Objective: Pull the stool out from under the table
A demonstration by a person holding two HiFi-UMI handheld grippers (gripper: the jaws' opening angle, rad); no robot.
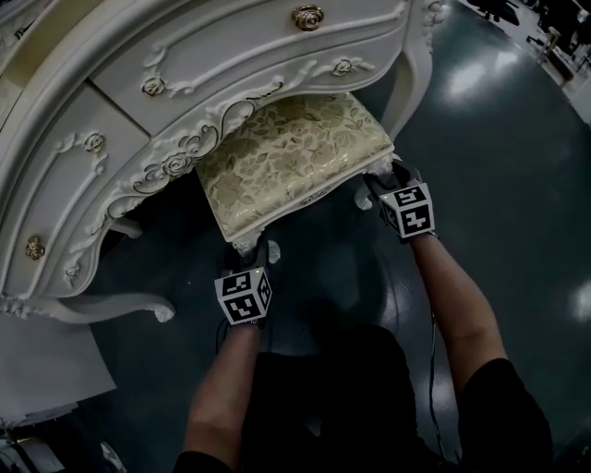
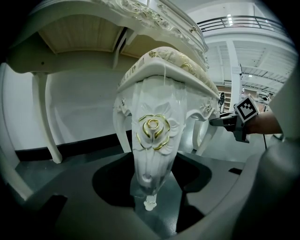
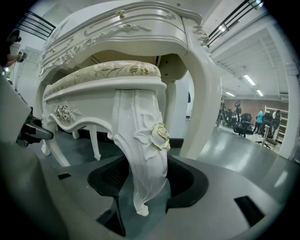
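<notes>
Though partly under table (image 1: 102,139), stool (image 1: 295,152) in claws (image 1: 251,251) (image 1: 377,185).

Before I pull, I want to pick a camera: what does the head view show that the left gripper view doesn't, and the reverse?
Head view only: the cushion top, a drawer knob, the left gripper from outside. Left gripper view only: the table from below, the gold rose on the leg that its jaws clamp. Both: the stool, the right gripper at the other front leg.
</notes>
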